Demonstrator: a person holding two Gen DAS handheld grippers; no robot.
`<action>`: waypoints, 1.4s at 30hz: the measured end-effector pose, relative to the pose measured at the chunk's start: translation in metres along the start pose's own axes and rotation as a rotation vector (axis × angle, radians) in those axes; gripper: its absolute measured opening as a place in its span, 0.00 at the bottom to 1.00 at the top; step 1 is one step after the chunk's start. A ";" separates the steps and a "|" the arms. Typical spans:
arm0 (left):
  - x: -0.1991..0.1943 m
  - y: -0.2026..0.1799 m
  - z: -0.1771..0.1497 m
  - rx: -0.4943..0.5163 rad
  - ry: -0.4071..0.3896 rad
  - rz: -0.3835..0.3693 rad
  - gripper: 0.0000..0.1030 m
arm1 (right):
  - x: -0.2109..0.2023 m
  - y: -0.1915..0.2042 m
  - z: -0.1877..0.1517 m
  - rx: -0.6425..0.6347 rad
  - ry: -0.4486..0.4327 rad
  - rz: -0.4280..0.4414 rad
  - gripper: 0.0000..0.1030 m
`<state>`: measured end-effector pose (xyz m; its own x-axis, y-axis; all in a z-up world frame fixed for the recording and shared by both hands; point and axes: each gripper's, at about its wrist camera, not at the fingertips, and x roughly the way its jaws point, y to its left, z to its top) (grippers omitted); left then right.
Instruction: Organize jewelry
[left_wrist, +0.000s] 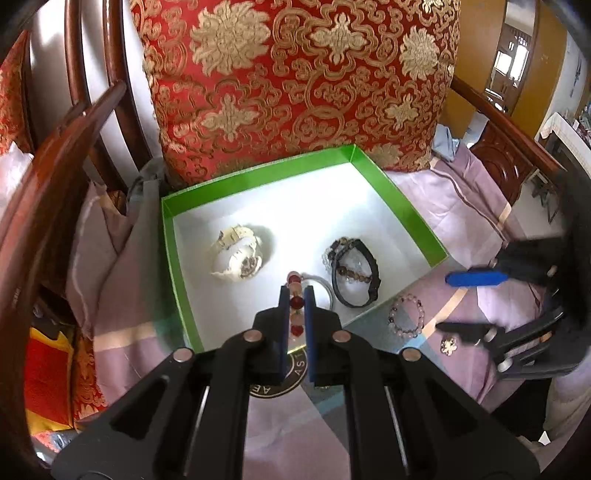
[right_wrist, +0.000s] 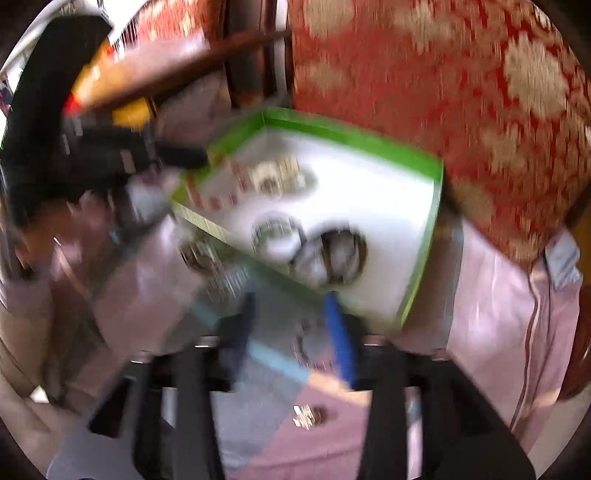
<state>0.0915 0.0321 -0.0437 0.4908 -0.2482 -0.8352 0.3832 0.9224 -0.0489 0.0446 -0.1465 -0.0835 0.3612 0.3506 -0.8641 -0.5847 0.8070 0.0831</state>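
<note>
Left hand-held gripper (left_wrist: 296, 295): blue fingers clamped on a red-and-pink beaded bracelet (left_wrist: 294, 286), held over the near edge of the box, at 6 o'clock in the left wrist view.
Right hand-held gripper (left_wrist: 460, 302): at 3 o'clock in the left wrist view, fingers well apart with nothing between them; its own view (right_wrist: 291, 314) is motion-blurred.
Box: shallow green cardboard box with a white floor (left_wrist: 399, 206), resting on a lilac patterned bedsheet (left_wrist: 454, 192), in front of a red cushion with gold floral brocade (left_wrist: 295, 81) at 12 o'clock.
Inside the box: a cream-white wristwatch (left_wrist: 238, 254) at the left; a black strap watch (left_wrist: 356, 273) at the right, with a clear beaded bracelet (left_wrist: 332, 256) touching it; a thin silver bangle (left_wrist: 321, 284) just beside the held bracelet.
Outside the box: a pale pink and dark beaded bracelet (left_wrist: 405, 315) on the sheet, just beside the box's near right edge; a small gold flower-shaped brooch (left_wrist: 448, 346) near it, at 4 o'clock.
Surroundings: dark wooden chair rails (left_wrist: 74, 122) at 9 o'clock.
</note>
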 end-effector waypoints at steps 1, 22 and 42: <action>0.000 0.000 -0.002 -0.001 0.001 -0.007 0.07 | 0.014 -0.003 -0.013 0.010 0.045 -0.014 0.44; -0.042 -0.014 -0.008 0.026 -0.084 -0.049 0.07 | -0.019 0.008 0.013 0.060 -0.071 0.007 0.07; 0.023 0.016 0.002 -0.068 0.013 0.012 0.26 | 0.001 -0.030 0.035 0.141 -0.114 -0.061 0.30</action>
<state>0.1105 0.0404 -0.0624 0.4848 -0.2332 -0.8430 0.3226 0.9435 -0.0755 0.0879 -0.1532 -0.0696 0.4779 0.3442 -0.8082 -0.4547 0.8841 0.1076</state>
